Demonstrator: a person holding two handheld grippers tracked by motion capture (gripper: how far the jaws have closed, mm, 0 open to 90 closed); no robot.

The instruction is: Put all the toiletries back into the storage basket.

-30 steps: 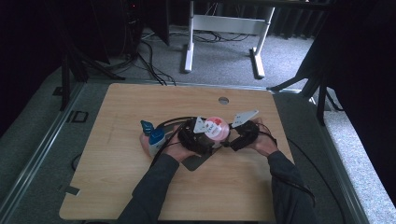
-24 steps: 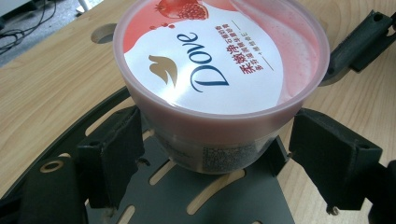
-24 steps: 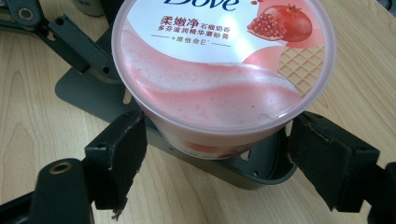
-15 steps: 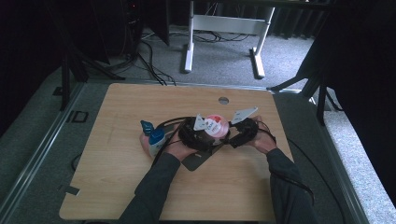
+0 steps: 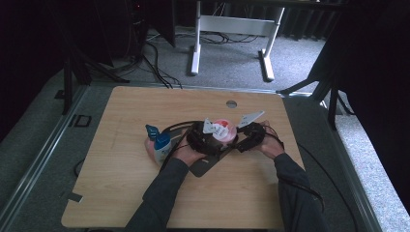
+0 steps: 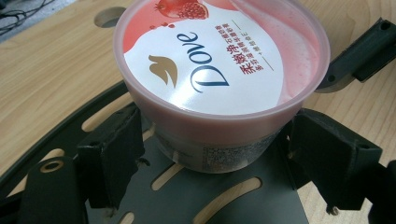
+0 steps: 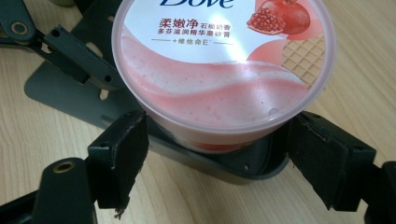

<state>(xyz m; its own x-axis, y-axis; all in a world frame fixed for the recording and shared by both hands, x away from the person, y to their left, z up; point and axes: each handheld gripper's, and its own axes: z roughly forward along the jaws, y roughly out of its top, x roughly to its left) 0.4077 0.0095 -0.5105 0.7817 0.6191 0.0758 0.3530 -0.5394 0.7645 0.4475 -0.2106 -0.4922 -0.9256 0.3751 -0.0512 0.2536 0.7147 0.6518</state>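
Both claws bracket the pink Dove tub [image 6: 219,70]: left gripper [image 6: 212,161] open, pads just beside it; right gripper [image 7: 217,154] open too (tub stands on a dark slotted plate [image 6: 252,196]).

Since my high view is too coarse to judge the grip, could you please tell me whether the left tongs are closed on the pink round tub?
Observer: No. The left tongs straddle the pink round plastic tub below its lid, with a narrow gap at each pad.
Operator: And the right tongs?
Observer: The right tongs straddle it likewise, with the pads just clear of the wall.
Operator: Is the lid on?
Observer: Yes, the white-labelled lid, printed with a pomegranate, sits flush.
Operator: What is underneath?
Observer: A dark grey slotted metal plate.
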